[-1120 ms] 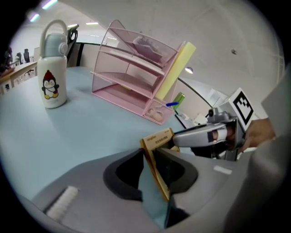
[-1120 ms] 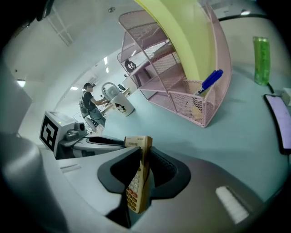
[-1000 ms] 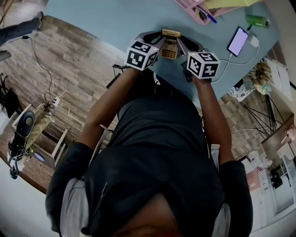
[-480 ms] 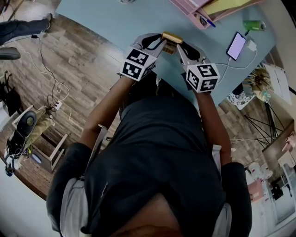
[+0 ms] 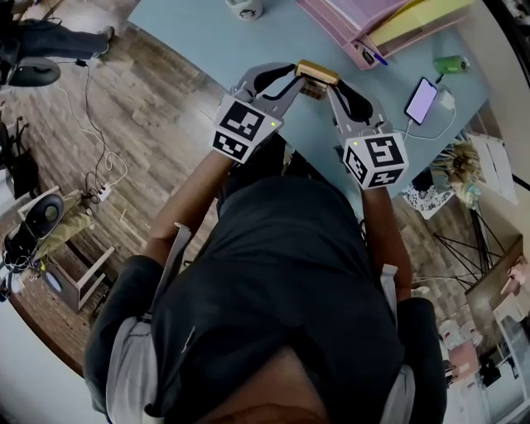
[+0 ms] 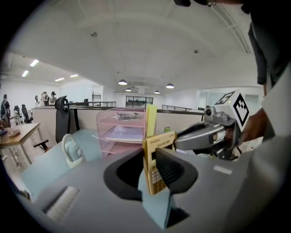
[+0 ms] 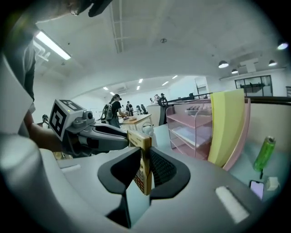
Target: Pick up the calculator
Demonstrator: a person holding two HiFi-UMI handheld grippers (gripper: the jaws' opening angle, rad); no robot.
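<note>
Gold-coloured calculator [image 5: 315,76]: you hold it up over the table's near edge, in front of your chest, gripped from two sides at once. In both gripper views it stands on edge, with the keypad and the display strip showing.

Left gripper [image 5: 290,74]: on the calculator's left end. Its two dark pads press against the calculator's faces, and the body fills the gap between them.

Right gripper [image 5: 333,83]: on the calculator's right end, clamped on the body in the same way. Each gripper view shows the other gripper reaching in from the calculator's opposite side.

Pale blue table [image 5: 199,41]: under and beyond the calculator.

Blue pen [image 5: 373,56]: just beyond the calculator to its right, at the foot of the rack.

Pink tray rack [image 5: 352,21]: beyond the calculator to the right, with papers on its shelves.

Yellow folder [image 5: 418,12]: against the side of the rack that faces away from the calculator.

Phone [image 5: 421,100]: right of the calculator, lying flat with its screen lit. A white cable [image 5: 431,132] runs from it.

Green bottle [image 5: 451,64]: further right of the calculator than the phone.

White rounded item [image 5: 244,8]: beyond the calculator to the left, cut off by the picture's top edge. You cannot tell what it is.

Wooden floor [image 5: 141,141]: left of the calculator, past the table's edge, with loose cables on it.
</note>
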